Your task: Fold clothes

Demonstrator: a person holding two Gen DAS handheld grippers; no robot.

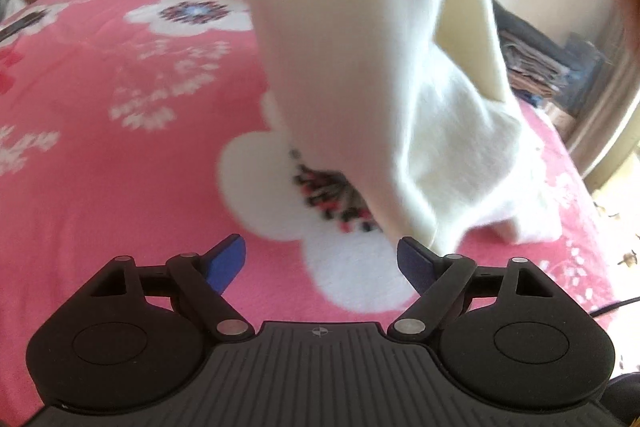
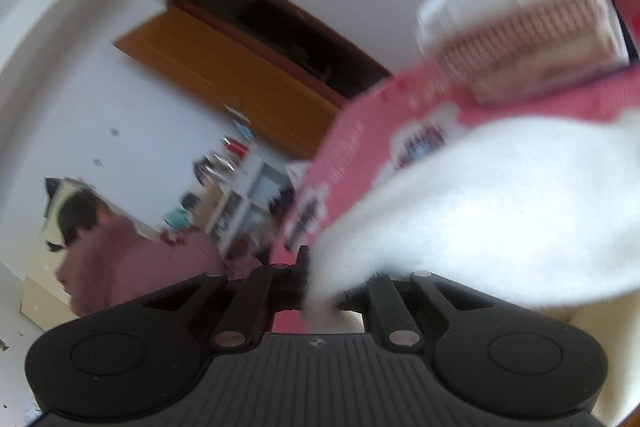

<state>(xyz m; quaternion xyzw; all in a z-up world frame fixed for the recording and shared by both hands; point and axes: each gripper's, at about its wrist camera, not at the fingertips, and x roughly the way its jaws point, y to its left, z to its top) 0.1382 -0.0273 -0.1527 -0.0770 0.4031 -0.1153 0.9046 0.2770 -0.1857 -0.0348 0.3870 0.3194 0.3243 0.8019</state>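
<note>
Fuzzy white cloth garment (image 1: 360, 67)

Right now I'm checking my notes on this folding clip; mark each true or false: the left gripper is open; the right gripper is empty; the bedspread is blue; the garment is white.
1. The left gripper is open: true.
2. The right gripper is empty: false; it is shut on the white garment.
3. The bedspread is blue: false; it is pink with white flowers.
4. The garment is white: true.

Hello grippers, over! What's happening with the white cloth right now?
Right gripper shut on white cloth, hanging above pink bedspread. Left gripper open, empty. Nothing in the way.
</note>
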